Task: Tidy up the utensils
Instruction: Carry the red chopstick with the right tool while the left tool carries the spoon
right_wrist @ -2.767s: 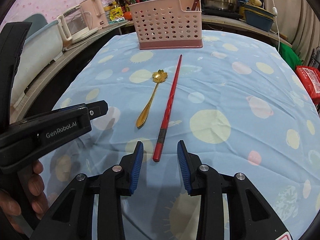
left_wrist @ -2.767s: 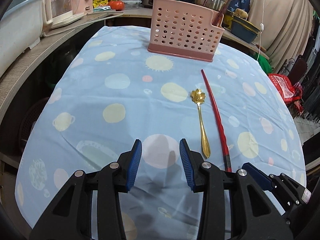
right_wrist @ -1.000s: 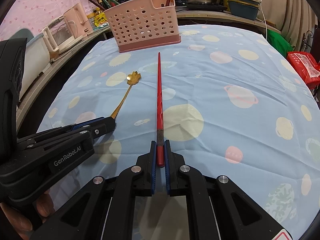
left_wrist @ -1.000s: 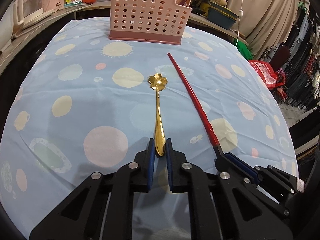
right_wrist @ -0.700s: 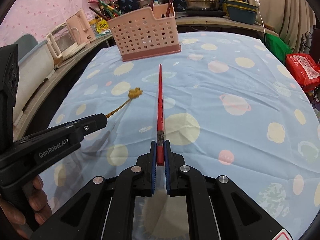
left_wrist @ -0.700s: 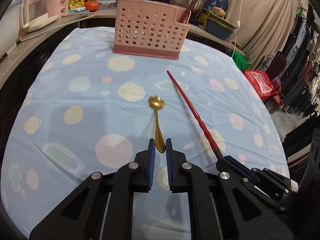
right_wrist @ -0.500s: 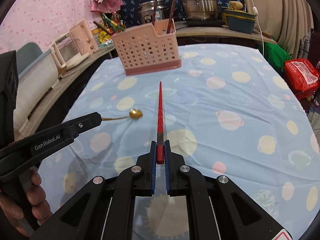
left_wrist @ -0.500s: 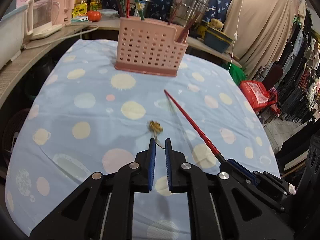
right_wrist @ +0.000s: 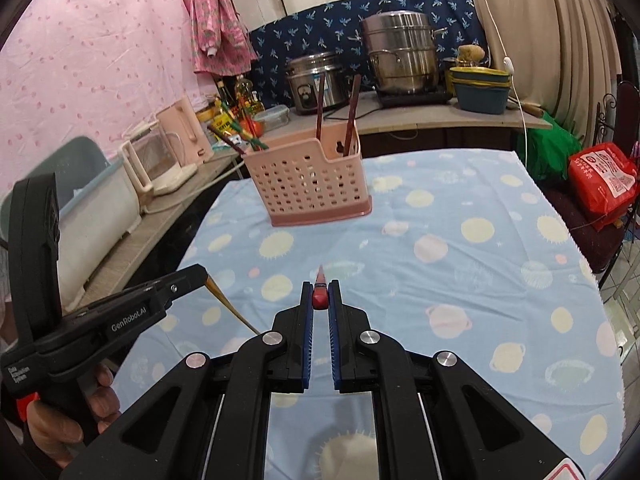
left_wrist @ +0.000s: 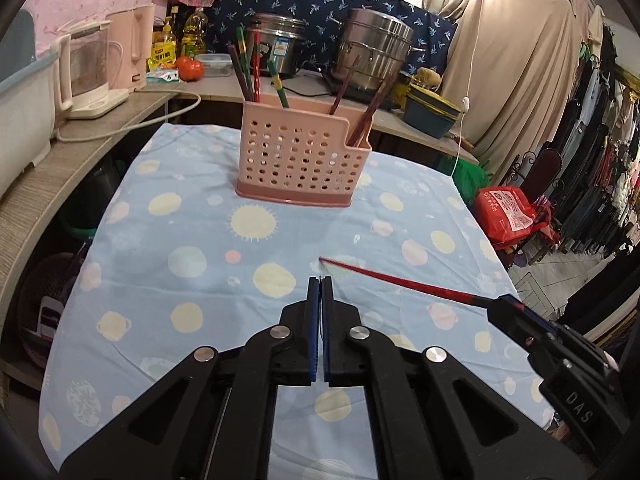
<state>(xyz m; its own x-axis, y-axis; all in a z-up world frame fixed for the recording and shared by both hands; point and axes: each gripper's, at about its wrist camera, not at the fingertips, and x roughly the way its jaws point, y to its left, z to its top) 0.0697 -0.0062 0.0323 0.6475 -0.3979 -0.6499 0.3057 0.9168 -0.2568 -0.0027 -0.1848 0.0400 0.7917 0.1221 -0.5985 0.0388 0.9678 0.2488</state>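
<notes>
Left gripper (left_wrist: 320,280): clamped on the spoon (right_wrist: 228,300) by the handle end; from the right wrist view the gold handle hangs down and away from the jaws, so it clears the cloth for carrying.
Right gripper (right_wrist: 320,300): clamped on the thick end of the chopstick (left_wrist: 400,280), which points forward above the table (left_wrist: 180,220), tip leading, ready to slide into a slot.
Caddy (left_wrist: 300,156): upright at the far end of the table, well apart from both grippers; sticks stand in its left and right compartments.
Step, as I judge it: both utensils lifted, carry to the caddy not yet done.
Risk: the dangling spoon may swing or catch the caddy rim.
</notes>
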